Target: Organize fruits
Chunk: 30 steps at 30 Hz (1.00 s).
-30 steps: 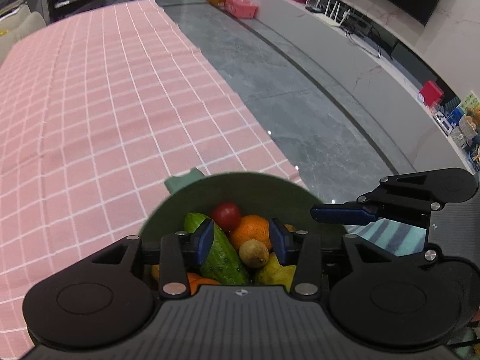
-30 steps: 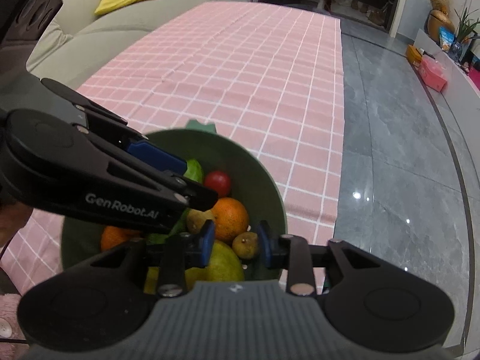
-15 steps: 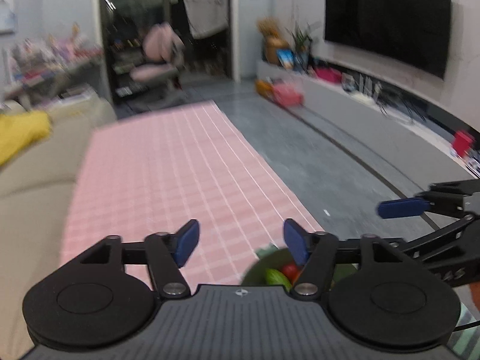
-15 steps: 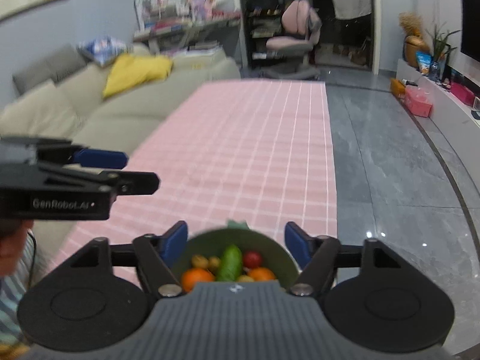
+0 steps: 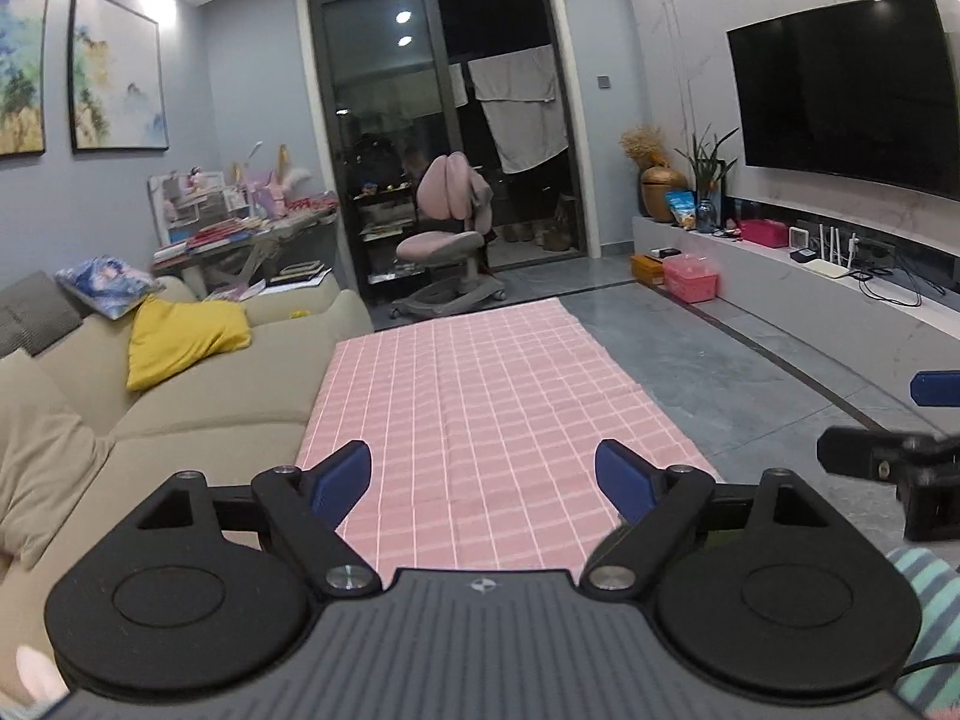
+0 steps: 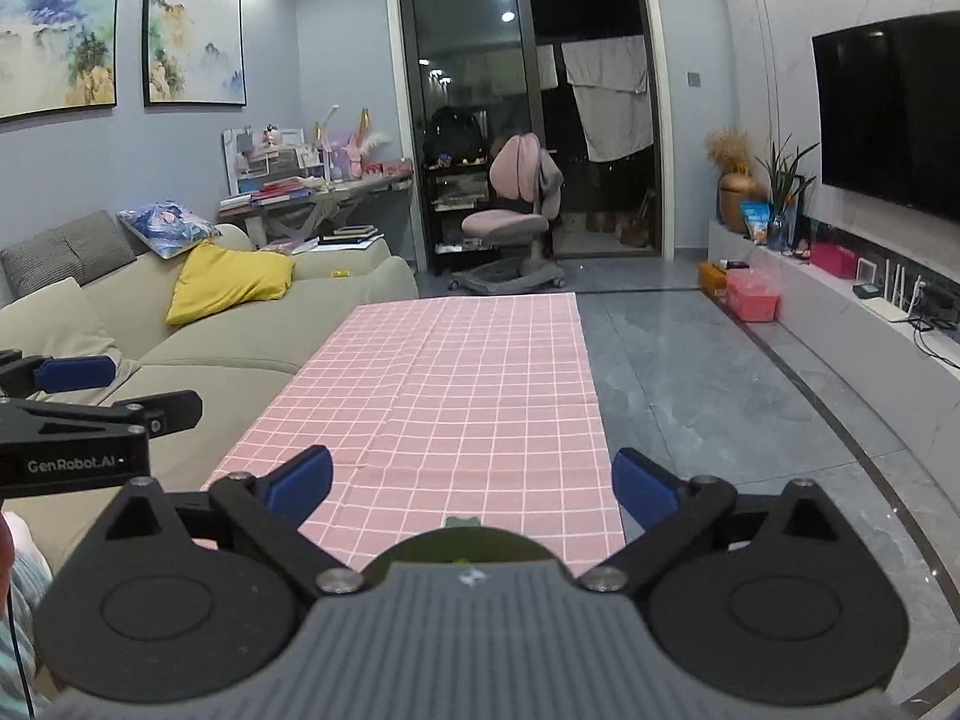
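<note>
My left gripper is open and empty, raised and pointing level across the pink checked tablecloth. My right gripper is open and empty, also raised. In the right wrist view only the far rim of the green fruit bowl shows below the gripper body; the fruit inside is hidden. The bowl does not show in the left wrist view. The left gripper also shows at the left edge of the right wrist view. The right gripper shows at the right edge of the left wrist view.
A beige sofa with a yellow cushion runs along the table's left side. Grey tiled floor lies to the right. A pink chair and a cluttered desk stand beyond the far table end. A TV hangs right.
Both grippers have tilted up from looking down into the fruit bowl to looking level across the room. Both have opened wider. The bowl has dropped almost out of view.
</note>
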Each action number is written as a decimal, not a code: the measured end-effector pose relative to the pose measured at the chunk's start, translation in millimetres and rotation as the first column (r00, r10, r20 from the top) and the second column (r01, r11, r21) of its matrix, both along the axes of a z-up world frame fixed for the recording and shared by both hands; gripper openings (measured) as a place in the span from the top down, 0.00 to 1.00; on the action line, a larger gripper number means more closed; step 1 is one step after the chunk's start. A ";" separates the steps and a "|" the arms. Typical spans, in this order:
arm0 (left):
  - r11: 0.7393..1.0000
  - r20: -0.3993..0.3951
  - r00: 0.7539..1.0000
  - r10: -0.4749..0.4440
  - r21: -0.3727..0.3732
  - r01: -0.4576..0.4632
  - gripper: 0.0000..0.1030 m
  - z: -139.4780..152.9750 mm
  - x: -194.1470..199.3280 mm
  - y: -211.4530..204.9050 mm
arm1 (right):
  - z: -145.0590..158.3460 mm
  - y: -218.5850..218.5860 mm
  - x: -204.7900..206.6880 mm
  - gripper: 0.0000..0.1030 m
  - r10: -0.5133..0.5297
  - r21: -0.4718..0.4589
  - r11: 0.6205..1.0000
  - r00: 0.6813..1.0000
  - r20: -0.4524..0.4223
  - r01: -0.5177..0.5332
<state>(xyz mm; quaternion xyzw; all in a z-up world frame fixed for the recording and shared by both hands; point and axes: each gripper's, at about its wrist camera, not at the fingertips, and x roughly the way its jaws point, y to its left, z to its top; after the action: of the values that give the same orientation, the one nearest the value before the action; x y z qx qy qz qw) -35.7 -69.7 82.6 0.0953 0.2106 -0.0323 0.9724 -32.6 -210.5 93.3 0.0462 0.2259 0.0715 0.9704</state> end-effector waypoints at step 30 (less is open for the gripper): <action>0.995 -0.426 0.902 0.070 -0.029 -0.091 0.01 -98.8 7.4 15.3 | -99.4 19.6 9.7 0.07 0.025 -0.070 0.996 0.928 -0.372 -0.056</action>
<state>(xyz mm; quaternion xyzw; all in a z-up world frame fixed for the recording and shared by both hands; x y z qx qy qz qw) -28.3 -54.4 -16.2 0.0536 0.4200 -0.0171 0.9058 -22.9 -190.8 -6.2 0.0155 0.4088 0.0724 0.9096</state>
